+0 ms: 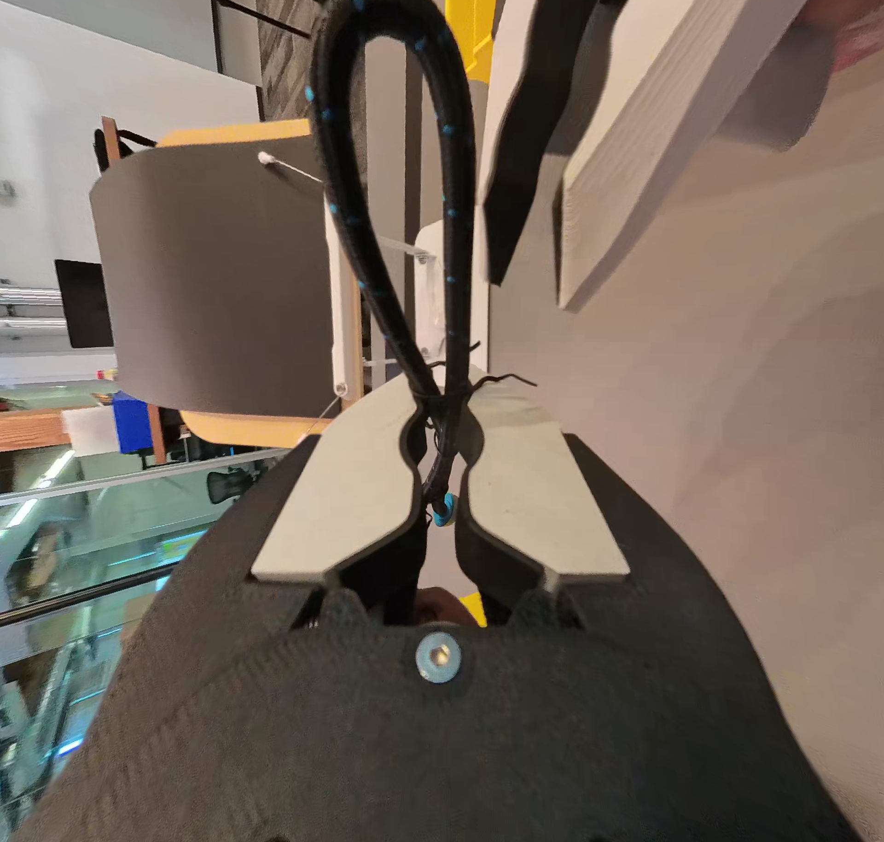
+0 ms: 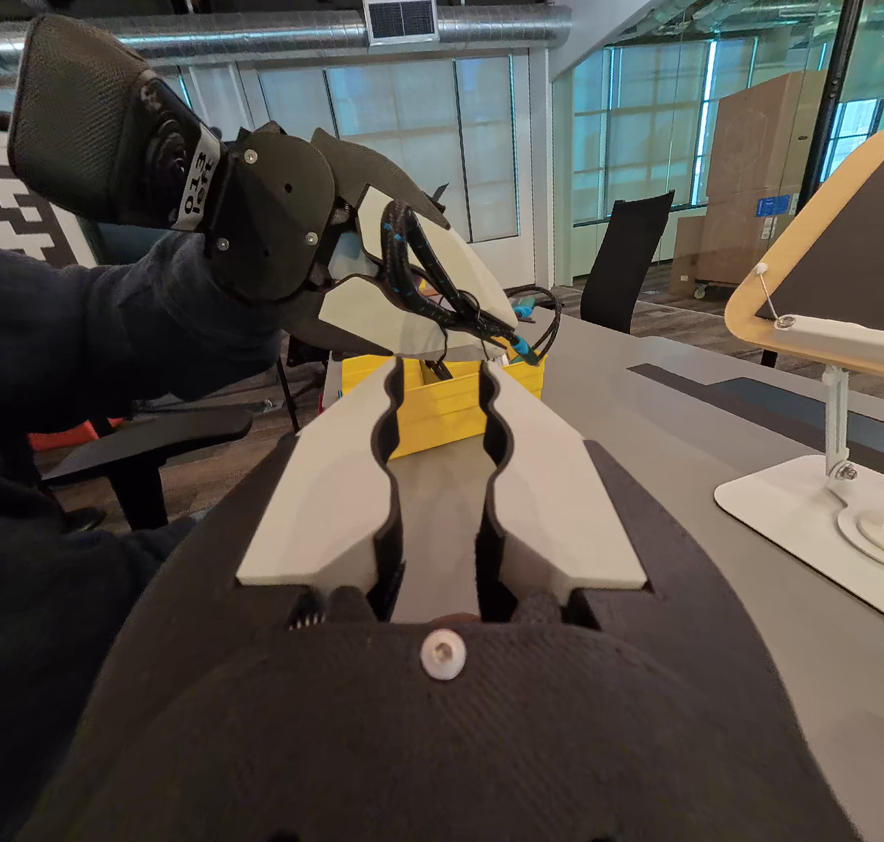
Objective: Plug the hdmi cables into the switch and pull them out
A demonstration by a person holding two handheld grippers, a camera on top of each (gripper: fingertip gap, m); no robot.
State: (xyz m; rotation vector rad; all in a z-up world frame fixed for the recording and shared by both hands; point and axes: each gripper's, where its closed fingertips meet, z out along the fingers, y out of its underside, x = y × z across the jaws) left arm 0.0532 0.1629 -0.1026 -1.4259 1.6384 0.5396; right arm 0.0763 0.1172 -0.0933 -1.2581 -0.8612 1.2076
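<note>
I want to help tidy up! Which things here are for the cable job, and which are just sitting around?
For the job:
- HDMI cable, black with blue flecks, bundled in a loop
- left gripper, shut on it
- right gripper, open, holding nothing

Just sitting around:
- yellow bin
- white stand carrying a tilted board
- black chair
- cardboard boxes

No switch shows.

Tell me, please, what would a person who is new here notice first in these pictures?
First, the looped black cable with blue flecks, pinched in the left tongs and held up in the air over the yellow bin. Next, the right tongs stand open and empty over the grey table, pointing toward that bin. At the right stands a white stand with a tilted panel.
</note>
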